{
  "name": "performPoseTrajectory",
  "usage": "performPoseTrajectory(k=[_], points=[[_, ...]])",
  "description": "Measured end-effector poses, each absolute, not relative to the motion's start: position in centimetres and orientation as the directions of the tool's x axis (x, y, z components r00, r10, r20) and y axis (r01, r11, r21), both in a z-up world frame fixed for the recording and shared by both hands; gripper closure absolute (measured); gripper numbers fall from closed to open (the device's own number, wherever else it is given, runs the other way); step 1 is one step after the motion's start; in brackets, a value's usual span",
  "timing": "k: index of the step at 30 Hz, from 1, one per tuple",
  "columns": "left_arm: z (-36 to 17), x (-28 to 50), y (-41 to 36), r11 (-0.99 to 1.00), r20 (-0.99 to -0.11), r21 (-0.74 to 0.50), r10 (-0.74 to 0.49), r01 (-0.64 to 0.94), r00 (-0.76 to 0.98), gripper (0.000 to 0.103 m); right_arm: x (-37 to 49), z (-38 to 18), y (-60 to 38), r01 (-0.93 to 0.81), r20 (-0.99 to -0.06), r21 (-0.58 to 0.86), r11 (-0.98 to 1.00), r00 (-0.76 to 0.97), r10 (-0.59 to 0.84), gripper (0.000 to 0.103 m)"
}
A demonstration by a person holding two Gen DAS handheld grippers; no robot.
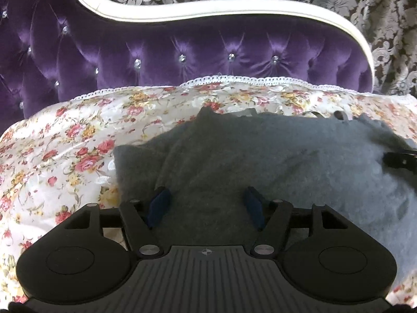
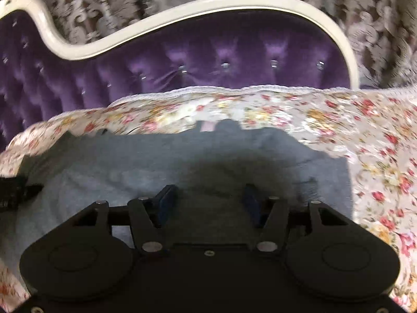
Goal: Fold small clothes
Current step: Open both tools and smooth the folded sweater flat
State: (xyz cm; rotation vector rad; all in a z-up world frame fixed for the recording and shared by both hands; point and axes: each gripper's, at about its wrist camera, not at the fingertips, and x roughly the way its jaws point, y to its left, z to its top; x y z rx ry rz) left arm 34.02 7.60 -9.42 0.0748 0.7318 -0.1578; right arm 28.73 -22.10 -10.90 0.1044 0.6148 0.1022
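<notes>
A grey fleece garment lies spread on a floral cover, with a fold ridge near its left end. My left gripper is open, its blue pads just above the garment's near left part. My right gripper is open over the garment near its right end. The right gripper's tip shows at the right edge of the left wrist view. The left gripper's tip shows at the left edge of the right wrist view. Neither gripper holds cloth.
The floral cover has a white lace edge and lies on a sofa seat. A purple tufted backrest with a cream frame rises behind. Patterned curtains hang beyond it.
</notes>
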Motion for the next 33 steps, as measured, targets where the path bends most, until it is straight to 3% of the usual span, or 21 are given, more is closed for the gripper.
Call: performPoseTrajectory(k=[10, 16, 21, 33], points=[[-9.8, 33.7, 6.8, 0.989, -0.673, 0.041, -0.080, 0.145, 0.735, 0.037, 23.5, -9.8, -18.6, -0.138, -0.539, 0.063, 0.988, 0.829, 0.150, 0.035], [-9.8, 34.1, 6.6, 0.987, -0.697, 0.056, -0.068, 0.149, 0.714, 0.036, 21.2, -11.8, -17.5, -0.115, -0.555, -0.044, 0.992, 0.829, 0.072, 0.026], [-9.8, 34.5, 6.2, 0.987, -0.714, 0.078, -0.041, 0.138, 0.698, 0.034, 21.6, -12.1, -17.4, -0.108, -0.579, -0.042, 0.993, 0.813, 0.064, 0.001], [-9.8, 34.8, 6.1, 0.987, -0.736, 0.084, -0.031, 0.136, 0.677, 0.034, 21.0, -12.3, -18.3, -0.158, -0.566, 0.014, 0.987, 0.813, 0.138, 0.000]])
